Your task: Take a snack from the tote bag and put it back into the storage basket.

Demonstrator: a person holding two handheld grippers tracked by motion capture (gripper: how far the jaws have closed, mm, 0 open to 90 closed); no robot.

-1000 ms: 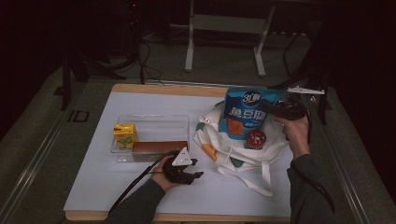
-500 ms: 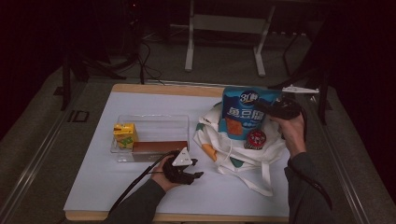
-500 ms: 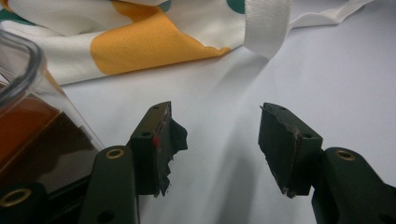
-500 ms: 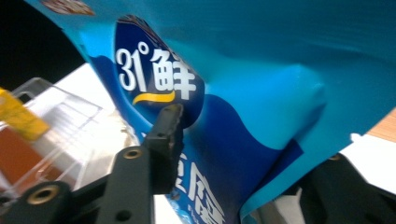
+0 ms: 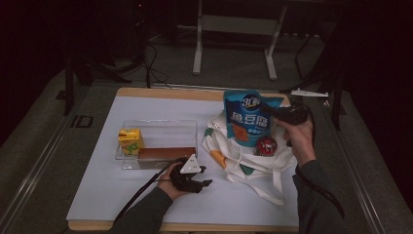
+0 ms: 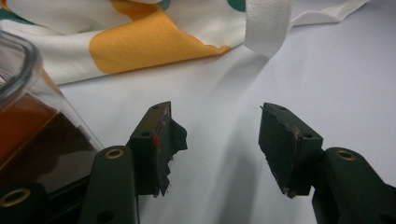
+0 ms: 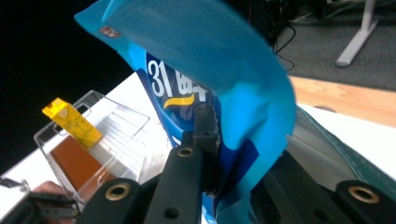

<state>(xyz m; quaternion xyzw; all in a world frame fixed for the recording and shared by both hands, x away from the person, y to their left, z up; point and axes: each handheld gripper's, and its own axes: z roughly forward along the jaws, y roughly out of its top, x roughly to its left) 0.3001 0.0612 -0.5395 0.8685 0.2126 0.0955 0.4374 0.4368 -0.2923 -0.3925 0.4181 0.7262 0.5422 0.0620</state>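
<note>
My right claw (image 5: 272, 111) has just closed, pinching the blue pouch (image 5: 248, 117) above the tote bag (image 5: 243, 161), probably to bag it; my left claw (image 6: 215, 144) rests open on the table (image 5: 146, 204).

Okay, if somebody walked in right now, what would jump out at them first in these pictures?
The bright blue snack bag, pinched at its edge by the right gripper above the white tote bag with orange and green spots, whose jaws have just been closing. Next, the clear tray at table centre holding a yellow carton.

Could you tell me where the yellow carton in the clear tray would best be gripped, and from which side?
Probably from above, across its narrow upper part: the yellow carton stands in the clear tray, whose walls block its lower sides.
</note>
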